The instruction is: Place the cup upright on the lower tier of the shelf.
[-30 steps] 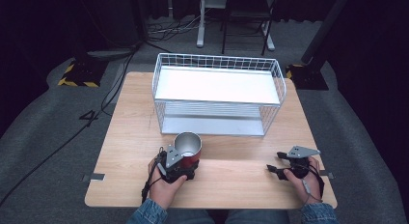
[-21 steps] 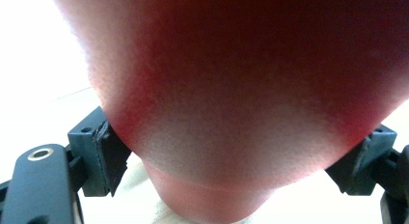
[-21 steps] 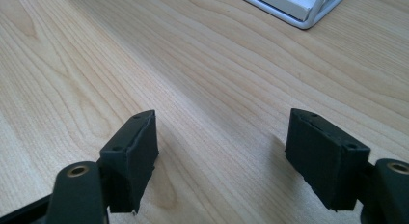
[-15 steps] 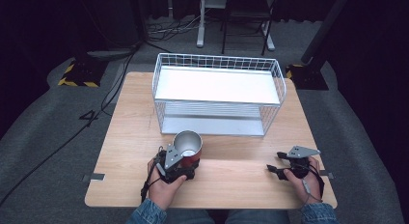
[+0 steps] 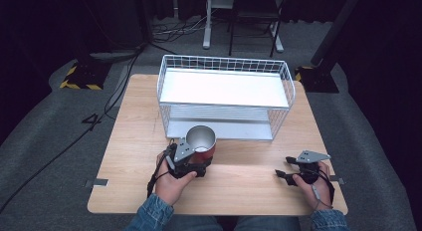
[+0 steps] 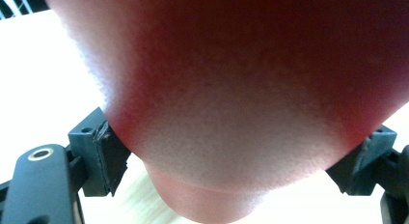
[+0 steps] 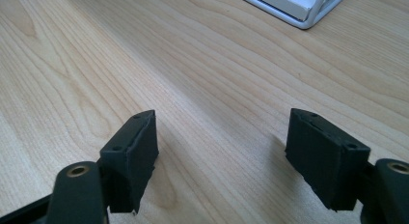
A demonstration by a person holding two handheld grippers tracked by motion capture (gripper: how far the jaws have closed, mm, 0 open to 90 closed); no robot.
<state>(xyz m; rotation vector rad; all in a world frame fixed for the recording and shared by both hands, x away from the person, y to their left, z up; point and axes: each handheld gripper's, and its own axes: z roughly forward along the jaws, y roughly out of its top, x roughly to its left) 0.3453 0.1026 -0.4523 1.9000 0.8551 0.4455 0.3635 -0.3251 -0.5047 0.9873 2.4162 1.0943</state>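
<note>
The left claw (image 5: 191, 164) grips the red cup (image 5: 201, 144) by its lower body, jaws pressed against both sides; the cup stands upright, mouth up, just in front of the wire rack (image 5: 224, 99), directly ahead; the right claw (image 5: 288, 173) rests open and empty, well apart, on the wooden tabletop (image 5: 249, 186); dark floor lies beyond.
</note>
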